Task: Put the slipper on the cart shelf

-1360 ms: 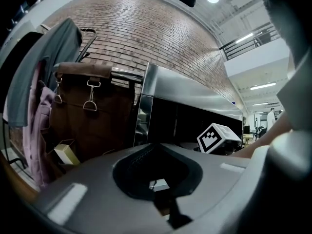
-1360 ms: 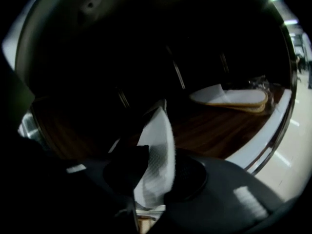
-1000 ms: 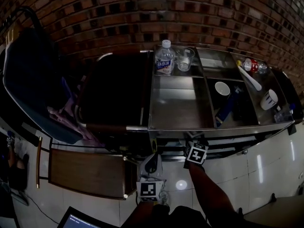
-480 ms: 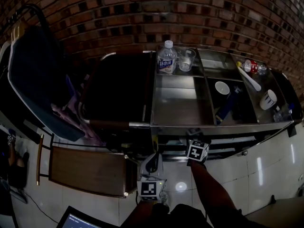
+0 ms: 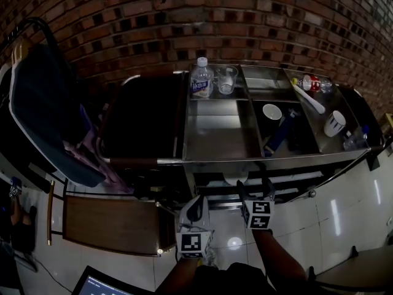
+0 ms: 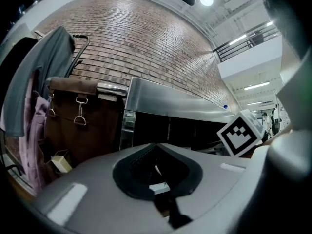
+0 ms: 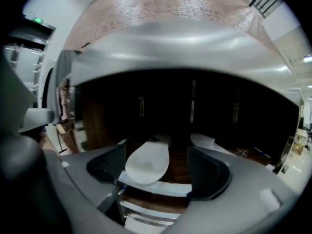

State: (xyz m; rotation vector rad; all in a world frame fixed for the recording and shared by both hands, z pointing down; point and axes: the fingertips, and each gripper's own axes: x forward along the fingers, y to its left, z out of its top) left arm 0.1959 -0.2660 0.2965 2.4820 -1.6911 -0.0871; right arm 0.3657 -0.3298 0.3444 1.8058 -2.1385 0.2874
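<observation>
A white slipper (image 7: 147, 162) lies sole-up on the cart's lower shelf (image 7: 156, 188); in the head view the slipper (image 5: 235, 178) shows just under the steel top. A second white slipper (image 7: 202, 141) lies farther back to its right. My right gripper (image 7: 158, 173) stands open just in front of the shelf, its pads wide on either side of the slipper and not touching it. In the head view the right gripper (image 5: 255, 191) hangs below the cart's front edge. My left gripper (image 5: 196, 209) is shut, lower and to the left, with nothing held that I can see.
The cart's steel top (image 5: 215, 137) carries a water bottle (image 5: 201, 78), a glass (image 5: 225, 78), a white bowl (image 5: 271, 112) and a cup (image 5: 334, 123). A dark bag (image 5: 144, 121) hangs at the cart's left. A wooden board (image 5: 113, 223) lies on the floor, brick wall behind.
The right gripper has opened and drawn back from the shelf towards me. The white slipper now lies free on the shelf. The left gripper has barely moved.
</observation>
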